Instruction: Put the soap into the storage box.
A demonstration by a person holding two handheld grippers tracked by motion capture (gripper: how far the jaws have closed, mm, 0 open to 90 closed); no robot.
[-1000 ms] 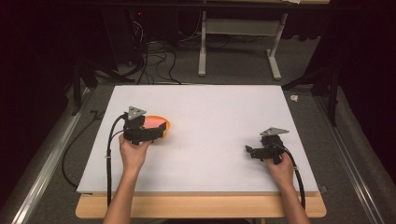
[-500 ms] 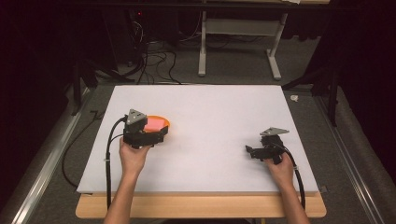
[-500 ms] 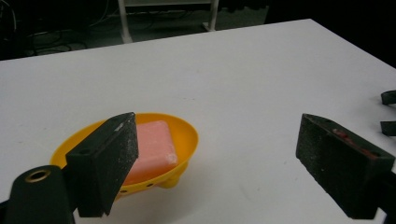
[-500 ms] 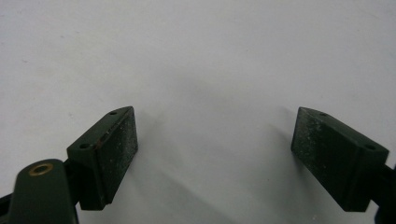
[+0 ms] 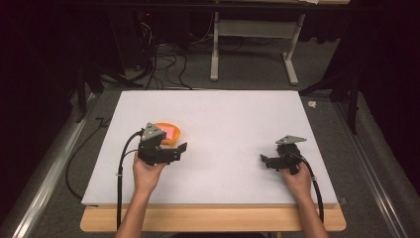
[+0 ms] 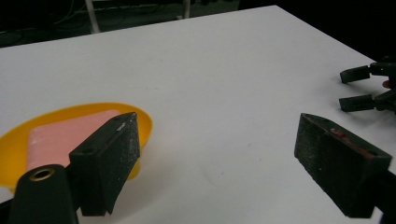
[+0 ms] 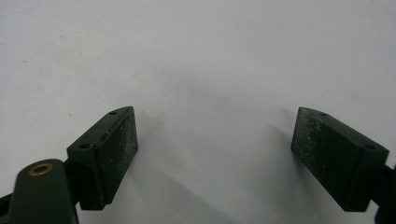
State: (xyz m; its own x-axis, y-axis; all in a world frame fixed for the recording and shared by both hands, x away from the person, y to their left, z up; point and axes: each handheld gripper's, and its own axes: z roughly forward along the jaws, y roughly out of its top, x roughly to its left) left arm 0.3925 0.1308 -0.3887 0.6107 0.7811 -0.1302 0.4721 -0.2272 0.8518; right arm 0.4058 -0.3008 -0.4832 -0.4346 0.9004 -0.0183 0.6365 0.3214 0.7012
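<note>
Left hand-held gripper (image 6: 217,154) jaws apart, just been closing, nothing between them; orange dish (image 6: 18,140) with pink block (image 6: 60,137) sits just left-far of it on worktop (image 5: 233,124).

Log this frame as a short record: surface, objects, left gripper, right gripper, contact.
surface: white board on a wooden table
objects: orange dish holding a pink block
left gripper: beside the dish, jaws apart with nothing between them; they have just been closing
right gripper: over bare board, jaws apart, empty
contact: in the left gripper view one jaw overlaps the dish rim; touching cannot be told
</note>
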